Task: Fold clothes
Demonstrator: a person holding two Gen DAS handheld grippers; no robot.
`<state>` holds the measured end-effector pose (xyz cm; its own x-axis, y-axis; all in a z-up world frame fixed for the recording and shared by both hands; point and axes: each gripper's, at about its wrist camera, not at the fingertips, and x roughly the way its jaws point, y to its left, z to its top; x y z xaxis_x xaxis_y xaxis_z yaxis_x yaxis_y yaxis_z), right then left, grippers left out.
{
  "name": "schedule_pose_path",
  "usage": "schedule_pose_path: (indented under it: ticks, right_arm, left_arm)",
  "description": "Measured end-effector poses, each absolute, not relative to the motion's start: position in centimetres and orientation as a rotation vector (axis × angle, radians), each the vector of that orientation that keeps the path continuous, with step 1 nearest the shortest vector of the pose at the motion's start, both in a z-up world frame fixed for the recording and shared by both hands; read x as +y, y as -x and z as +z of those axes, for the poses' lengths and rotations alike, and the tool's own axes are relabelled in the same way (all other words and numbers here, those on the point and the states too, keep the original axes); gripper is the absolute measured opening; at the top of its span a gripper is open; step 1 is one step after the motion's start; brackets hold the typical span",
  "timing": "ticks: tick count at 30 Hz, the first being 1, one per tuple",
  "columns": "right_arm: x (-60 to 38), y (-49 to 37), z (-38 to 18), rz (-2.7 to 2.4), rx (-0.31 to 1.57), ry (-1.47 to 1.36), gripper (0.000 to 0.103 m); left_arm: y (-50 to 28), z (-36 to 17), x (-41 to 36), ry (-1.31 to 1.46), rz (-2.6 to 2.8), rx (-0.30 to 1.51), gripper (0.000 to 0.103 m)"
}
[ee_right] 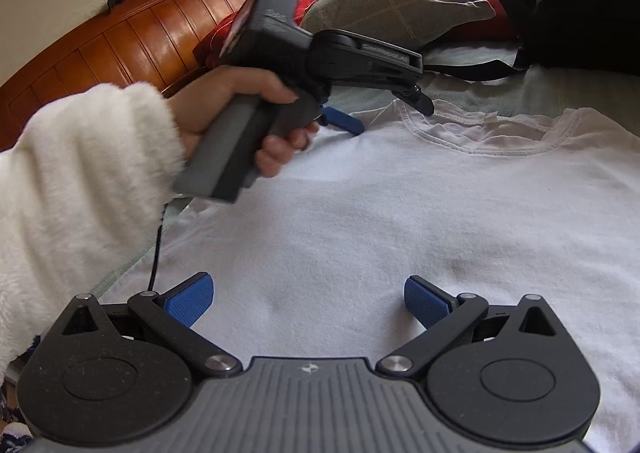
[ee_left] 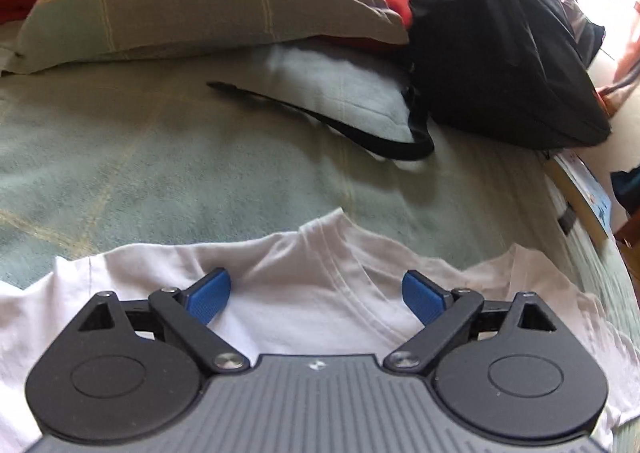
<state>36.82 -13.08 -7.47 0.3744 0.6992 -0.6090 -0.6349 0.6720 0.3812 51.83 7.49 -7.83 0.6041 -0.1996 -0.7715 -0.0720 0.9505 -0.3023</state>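
— Bedroom, by the look: wooden headboard (ee_right: 120, 33) far left, greenish bedspread (ee_left: 160, 157) underneath, grey pillow (ee_left: 200, 1) and black backpack (ee_left: 500, 33) at the far end.

— And the garment?

— White T-shirt (ee_right: 360, 213), spread flat on the bedspread, collar (ee_right: 480, 133) toward the far side. Mostly smooth, a few wrinkles near the neckline.

— Folded at all?

— Not as far as visible. Looks like a single spread layer, no crease line, no doubled panel. Probably the very start: laid out, first fold not yet made. Sleeves and hem out of view, so no telling there.

— Claws?

— Left gripper (ee_left: 316, 291) spread wide, blue pads either side of the collar, nothing pinched. Seen in the right wrist view too, gripped by a hand (ee_right: 240, 113) in a fluffy white sleeve (ee_right: 72, 181), tip down by the neckline's left end.

— And the other?

— Right gripper (ee_right: 308, 299) likewise released, low over the shirt's near middle, empty.

— Left to do?

— Likely everything: sides in, then bottom to top.
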Motion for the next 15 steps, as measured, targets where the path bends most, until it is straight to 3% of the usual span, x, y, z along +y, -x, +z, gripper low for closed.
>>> schedule_pose_path:
  ticks: [11, 15]
  right_arm:
    - [-13.4, -36.8, -7.3, 0.848, 0.826, -0.116, 0.103]
    - [-13.4, -36.8, -7.2, 0.841, 0.828, -0.122, 0.103]
  left_arm:
    - [-43.4, 1.7, 8.9, 0.169, -0.051, 0.87, 0.094]
    - [-39.0, 2.5, 9.5, 0.161, -0.042, 0.904, 0.095]
